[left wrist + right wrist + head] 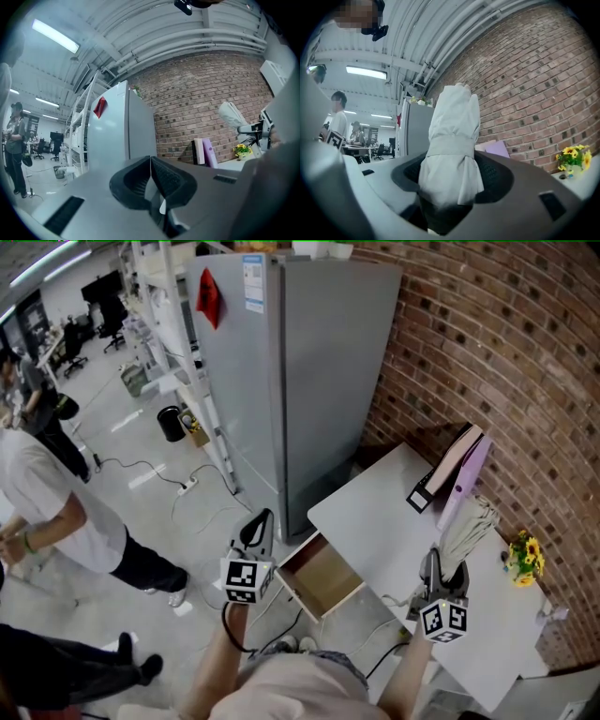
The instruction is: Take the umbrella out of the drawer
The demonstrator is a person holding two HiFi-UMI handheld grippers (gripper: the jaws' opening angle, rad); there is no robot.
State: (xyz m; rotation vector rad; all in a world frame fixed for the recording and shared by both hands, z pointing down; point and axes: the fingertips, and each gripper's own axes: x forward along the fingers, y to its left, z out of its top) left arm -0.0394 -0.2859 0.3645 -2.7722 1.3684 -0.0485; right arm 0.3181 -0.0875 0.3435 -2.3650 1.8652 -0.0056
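Observation:
The folded pale grey umbrella [451,140] stands upright between my right gripper's [452,176] pads, which are shut on its lower part near the dark handle. In the head view the umbrella [472,524] slants up over the white table [375,512], above the right gripper [442,566]. The wooden drawer [319,576] under the table's front edge is pulled out and its inside is bare. My left gripper [258,521] hovers just left of the drawer; its jaws [150,161] meet at the tips with nothing between them. The left gripper view also catches the umbrella [232,115] at the right.
A tall grey fridge [291,371] stands behind the drawer against the brick wall [487,343]. Binders [455,470] and a small pot of yellow flowers [525,557] sit on the table. A person [47,512] stands on the floor at the left, near loose cables [178,486].

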